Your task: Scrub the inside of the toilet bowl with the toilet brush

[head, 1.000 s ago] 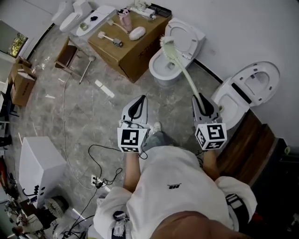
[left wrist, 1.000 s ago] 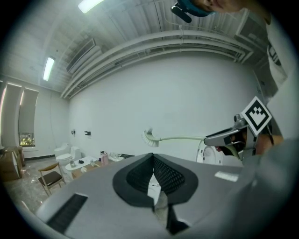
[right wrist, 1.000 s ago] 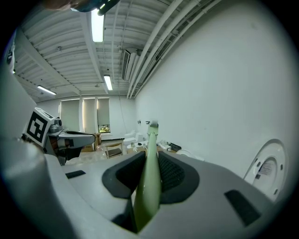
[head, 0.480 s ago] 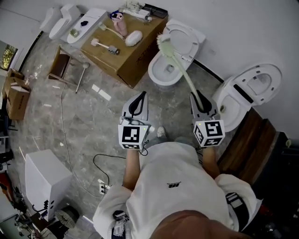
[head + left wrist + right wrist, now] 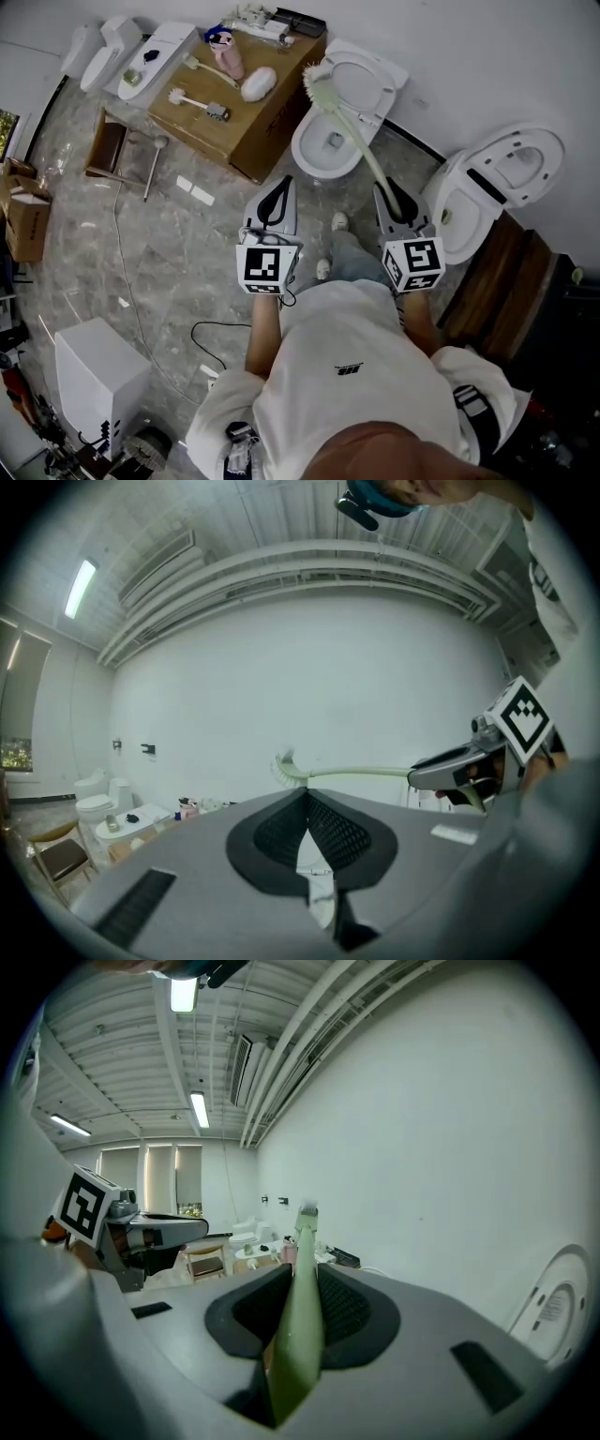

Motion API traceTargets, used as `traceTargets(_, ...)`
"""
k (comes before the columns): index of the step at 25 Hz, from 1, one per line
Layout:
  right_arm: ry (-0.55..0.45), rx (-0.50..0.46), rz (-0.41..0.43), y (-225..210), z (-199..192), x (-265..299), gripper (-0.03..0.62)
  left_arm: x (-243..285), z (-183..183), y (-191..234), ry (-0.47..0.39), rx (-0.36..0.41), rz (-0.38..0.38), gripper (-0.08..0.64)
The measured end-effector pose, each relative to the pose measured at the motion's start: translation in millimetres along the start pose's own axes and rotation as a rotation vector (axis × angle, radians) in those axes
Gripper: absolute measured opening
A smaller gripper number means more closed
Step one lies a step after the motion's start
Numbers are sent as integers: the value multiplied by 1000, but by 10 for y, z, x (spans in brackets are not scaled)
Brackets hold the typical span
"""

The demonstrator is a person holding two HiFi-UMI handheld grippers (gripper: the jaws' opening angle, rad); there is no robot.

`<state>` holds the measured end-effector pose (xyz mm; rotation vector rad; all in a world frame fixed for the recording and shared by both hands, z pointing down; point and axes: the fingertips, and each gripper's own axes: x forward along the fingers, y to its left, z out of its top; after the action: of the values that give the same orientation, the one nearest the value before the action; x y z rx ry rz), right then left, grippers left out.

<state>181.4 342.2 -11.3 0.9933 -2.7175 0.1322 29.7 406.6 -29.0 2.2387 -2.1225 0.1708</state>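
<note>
My right gripper [image 5: 392, 199] is shut on the pale green handle of the toilet brush [image 5: 349, 128]. The brush slants up and left, and its white bristle head [image 5: 312, 78] hangs above the open white toilet bowl [image 5: 322, 150] with its lid raised [image 5: 373, 75]. In the right gripper view the green handle [image 5: 298, 1335] runs straight out between the jaws. My left gripper [image 5: 276, 212] is held level to the left, shut with nothing in it. In the left gripper view the brush [image 5: 347, 773] and my right gripper [image 5: 441, 772] show at the right.
A second white toilet [image 5: 487, 187] stands at the right beside a brown wooden step [image 5: 497, 291]. A cardboard box [image 5: 234, 98] left of the bowl carries another brush, a pink bottle and a white item. A chair [image 5: 108, 150], a cable and a white unit [image 5: 89, 370] lie on the grey floor.
I have stepped closer to the toilet; the bowl and box have shifted left and down in the head view. The brush stays raised over the bowl in my right gripper.
</note>
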Motion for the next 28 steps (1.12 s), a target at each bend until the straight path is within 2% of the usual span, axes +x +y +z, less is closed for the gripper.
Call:
traceTargets(12,46,9,20,-276,-56,835,78,768,-130,385,13,-22,-30,10)
traceTargets(23,156,31,72,-975,-208,1964,78,1943,-348,858,74,-81,-13,9)
traceTargets(28,214,64,88,-1268,-410,2404,78,2427,-595,1017,118,-90,-9,10)
